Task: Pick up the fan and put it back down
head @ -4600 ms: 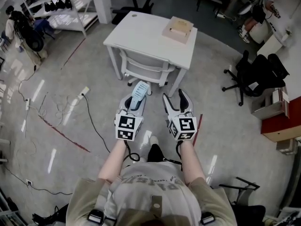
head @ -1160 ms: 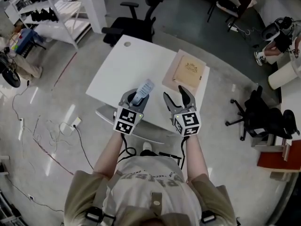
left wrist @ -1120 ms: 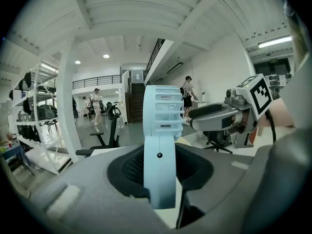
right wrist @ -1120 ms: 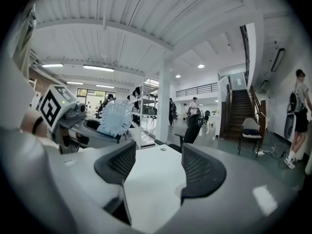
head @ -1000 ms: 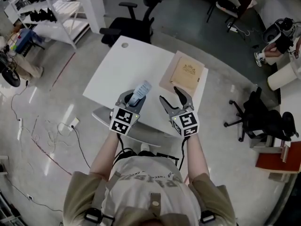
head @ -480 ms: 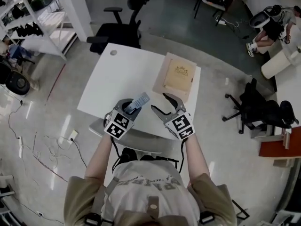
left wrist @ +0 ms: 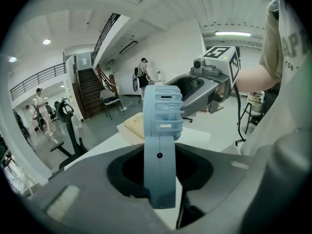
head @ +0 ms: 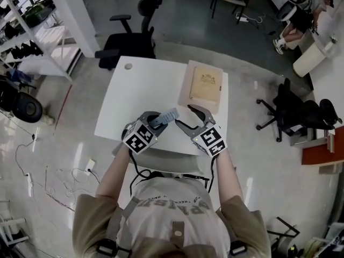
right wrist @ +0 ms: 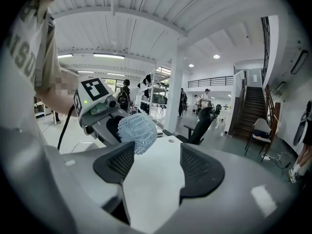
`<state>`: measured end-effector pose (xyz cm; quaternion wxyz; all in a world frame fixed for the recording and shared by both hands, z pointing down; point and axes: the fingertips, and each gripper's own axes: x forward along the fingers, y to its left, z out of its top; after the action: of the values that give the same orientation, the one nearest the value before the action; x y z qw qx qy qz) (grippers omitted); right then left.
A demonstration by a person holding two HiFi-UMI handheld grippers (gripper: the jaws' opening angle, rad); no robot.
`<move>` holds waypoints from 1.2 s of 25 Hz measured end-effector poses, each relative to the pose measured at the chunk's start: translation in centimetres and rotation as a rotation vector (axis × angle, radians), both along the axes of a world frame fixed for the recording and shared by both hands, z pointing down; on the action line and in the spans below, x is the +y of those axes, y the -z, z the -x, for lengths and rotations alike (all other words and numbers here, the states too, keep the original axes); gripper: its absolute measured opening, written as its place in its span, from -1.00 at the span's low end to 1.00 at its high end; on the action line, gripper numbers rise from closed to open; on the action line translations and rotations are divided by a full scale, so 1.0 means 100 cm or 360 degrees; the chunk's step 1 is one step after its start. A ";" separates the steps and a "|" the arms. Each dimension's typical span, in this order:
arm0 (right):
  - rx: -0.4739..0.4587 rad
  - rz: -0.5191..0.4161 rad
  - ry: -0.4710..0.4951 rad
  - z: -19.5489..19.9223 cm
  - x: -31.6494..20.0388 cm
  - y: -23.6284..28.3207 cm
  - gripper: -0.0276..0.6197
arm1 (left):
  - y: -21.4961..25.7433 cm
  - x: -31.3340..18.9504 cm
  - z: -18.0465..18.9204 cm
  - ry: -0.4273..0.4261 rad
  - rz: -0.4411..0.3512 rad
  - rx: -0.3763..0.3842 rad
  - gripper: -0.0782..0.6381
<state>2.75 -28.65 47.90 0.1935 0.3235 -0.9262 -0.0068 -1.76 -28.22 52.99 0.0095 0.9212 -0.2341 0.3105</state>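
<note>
Bench (head: 134,90): white, straight ahead of you, its near edge beneath both claws. Tan book (head: 205,84): lying flat on the bench's far right part. Your right claw (head: 185,116): jaws wide apart with nothing between them, over the bench's near edge. Your left claw (head: 152,120): jaws clamped on the fan (head: 166,116) by its handle. Fan: pale blue, held over the bench, head leaning toward your right claw.
</note>
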 end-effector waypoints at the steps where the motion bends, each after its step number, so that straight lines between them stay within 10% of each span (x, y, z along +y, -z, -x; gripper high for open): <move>1: 0.0005 0.0010 0.0006 0.001 0.001 -0.002 -0.03 | -0.001 0.001 0.001 -0.0038 0.0002 -0.0024 -0.42; 18: 0.0169 0.0294 0.0473 0.051 0.044 -0.045 -0.04 | -0.033 0.031 0.006 -0.0679 0.0157 -0.0275 -0.42; 30: 0.0239 0.0319 0.0523 0.058 0.049 -0.063 -0.24 | -0.048 0.038 0.006 -0.0776 0.0200 -0.0340 -0.42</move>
<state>-3.02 -23.79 54.22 0.2894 0.1457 -0.9456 0.0299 -2.35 -24.38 57.79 -0.0332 0.9100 0.0146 0.4130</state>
